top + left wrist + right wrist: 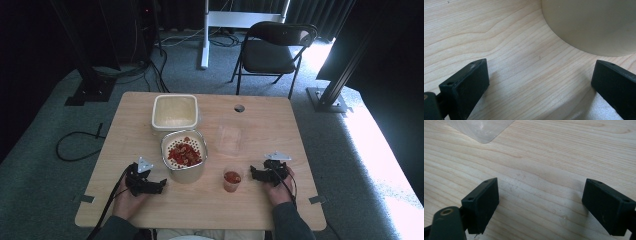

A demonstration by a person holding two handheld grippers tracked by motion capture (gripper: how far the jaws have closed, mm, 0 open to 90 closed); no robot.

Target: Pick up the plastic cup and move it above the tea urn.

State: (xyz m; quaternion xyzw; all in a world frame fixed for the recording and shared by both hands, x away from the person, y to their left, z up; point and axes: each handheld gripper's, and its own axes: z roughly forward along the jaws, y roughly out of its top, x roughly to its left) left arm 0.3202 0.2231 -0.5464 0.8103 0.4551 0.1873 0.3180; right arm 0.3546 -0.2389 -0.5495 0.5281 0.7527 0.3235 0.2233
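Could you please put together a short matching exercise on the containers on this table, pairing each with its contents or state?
Things:
1. small cup
2. near tub
3. far tub
4. clear lid

States:
A. lies flat on the wood, nothing on it
B. holds a pale filling
C. holds red pieces, beside the left gripper
D. holds something red, beside the right gripper

Pairs: 1-D, 2-C, 3-B, 4-A

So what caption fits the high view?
Two open tongs, left and right, flank a tub of red pieces.
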